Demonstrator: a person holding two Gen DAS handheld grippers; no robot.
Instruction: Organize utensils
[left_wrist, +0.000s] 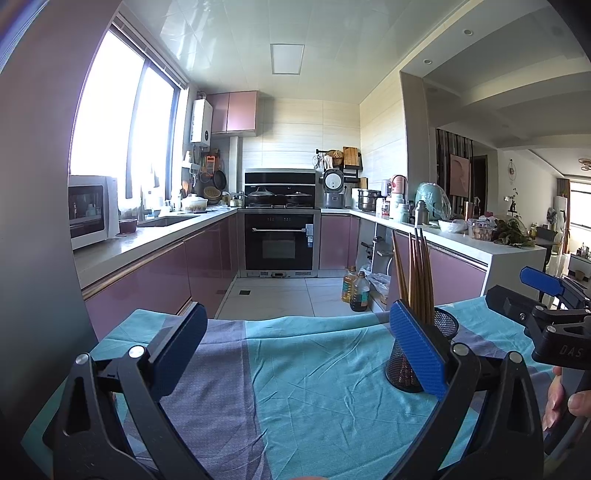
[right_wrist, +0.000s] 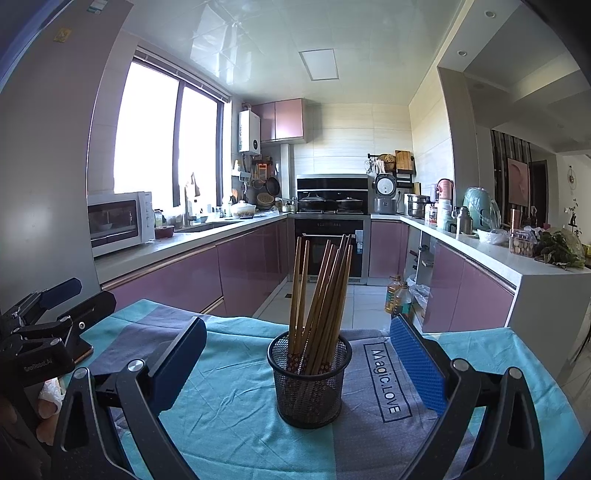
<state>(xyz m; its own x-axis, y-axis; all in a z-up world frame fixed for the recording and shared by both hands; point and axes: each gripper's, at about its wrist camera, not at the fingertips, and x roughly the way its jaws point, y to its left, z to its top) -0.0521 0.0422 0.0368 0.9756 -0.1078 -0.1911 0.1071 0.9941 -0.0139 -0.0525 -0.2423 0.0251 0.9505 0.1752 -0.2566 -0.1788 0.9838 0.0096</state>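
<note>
A black mesh cup (right_wrist: 308, 384) stands upright on the teal and grey cloth (right_wrist: 229, 417), holding several brown chopsticks (right_wrist: 317, 291) that lean and fan out. In the right wrist view the cup sits between the wide-apart fingers of my open right gripper (right_wrist: 299, 363), touching neither one. In the left wrist view my left gripper (left_wrist: 299, 347) is open over bare cloth (left_wrist: 314, 387), with nothing between its fingers. Its right finger (left_wrist: 417, 347) hides part of the mesh cup (left_wrist: 445, 325), and the chopsticks (left_wrist: 417, 273) rise behind it.
The cloth-covered table ends at a far edge (right_wrist: 258, 321) with tiled floor beyond. Oil bottles (left_wrist: 356, 290) stand on the floor by the right counter (left_wrist: 480, 247). Purple cabinets (left_wrist: 155, 280) run along the left. A hand (left_wrist: 561, 402) shows at the right edge.
</note>
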